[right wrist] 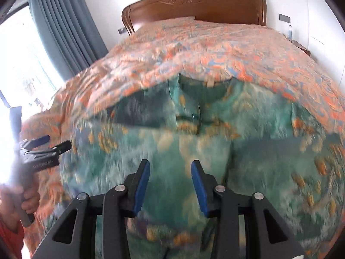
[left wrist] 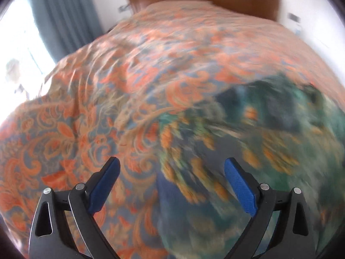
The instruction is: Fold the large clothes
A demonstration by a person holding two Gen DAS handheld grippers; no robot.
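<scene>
My left tool [left wrist: 171,173] and right tool [right wrist: 170,178] both hang apart and empty over the green floral garment [right wrist: 194,151], spread on the bedspread [right wrist: 215,49] below the headboard [right wrist: 194,2], ready for gripping an edge.

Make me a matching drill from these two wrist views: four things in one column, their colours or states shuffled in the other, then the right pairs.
Things
1. garment
2. bedspread
3. headboard
4. curtain

Colours or states
A. brown carved wood
B. grey-blue, hanging beside the window
C. green with orange flecks, spread on the bed
D. orange swirls, covering the bed

Pairs: 1-C, 2-D, 3-A, 4-B
</scene>
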